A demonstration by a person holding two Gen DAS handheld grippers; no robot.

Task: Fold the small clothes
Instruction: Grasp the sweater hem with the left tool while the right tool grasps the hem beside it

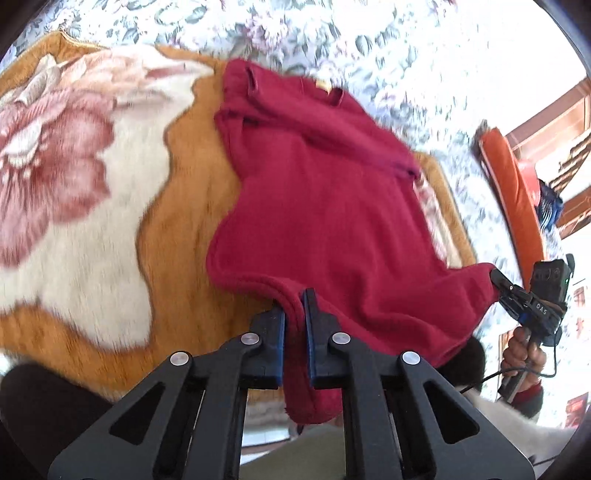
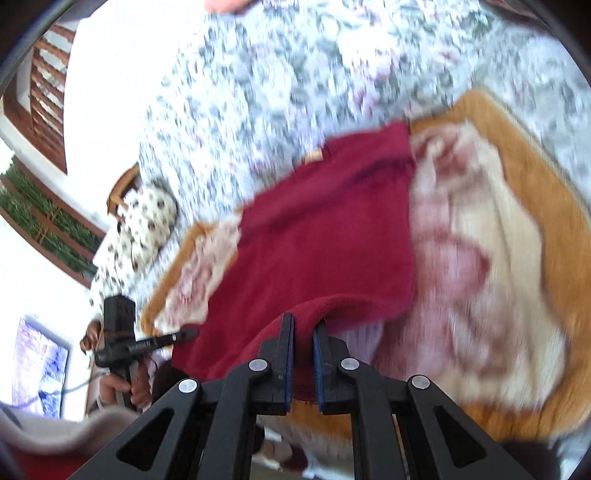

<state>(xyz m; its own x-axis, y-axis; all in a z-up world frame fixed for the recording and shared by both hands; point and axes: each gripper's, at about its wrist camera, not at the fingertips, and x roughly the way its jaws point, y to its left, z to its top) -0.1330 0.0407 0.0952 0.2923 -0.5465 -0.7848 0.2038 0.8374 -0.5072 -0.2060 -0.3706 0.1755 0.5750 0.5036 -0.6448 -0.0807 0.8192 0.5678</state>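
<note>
A: Starting at the left, what lies there?

B: A plush orange blanket with a big pink-and-cream flower [image 1: 74,177], spread over a bed sheet printed with grey and lilac blossoms [image 1: 295,33].

A: And the garment?

B: The small dark red fleece top [image 1: 325,192] lies mostly on that blanket, neckline at the far end. Its near hem is raised off the blanket at two corners.

A: Who has the left corner?

B: The left gripper [image 1: 294,302]. Its jaws are pressed together on a fold of the hem, and red fabric hangs down between the blue pads [image 1: 279,328].

A: Further right?

B: The right gripper [image 2: 303,328] pinches the other hem corner the same way, jaws clamped on the cloth. From the left camera you see it at the garment's right edge, with a hand [image 1: 522,350] wrapped around its handle.

A: Beyond that?

B: An orange cushion [image 1: 513,195] at the bed's right edge. The right camera's picture is blurred.
</note>
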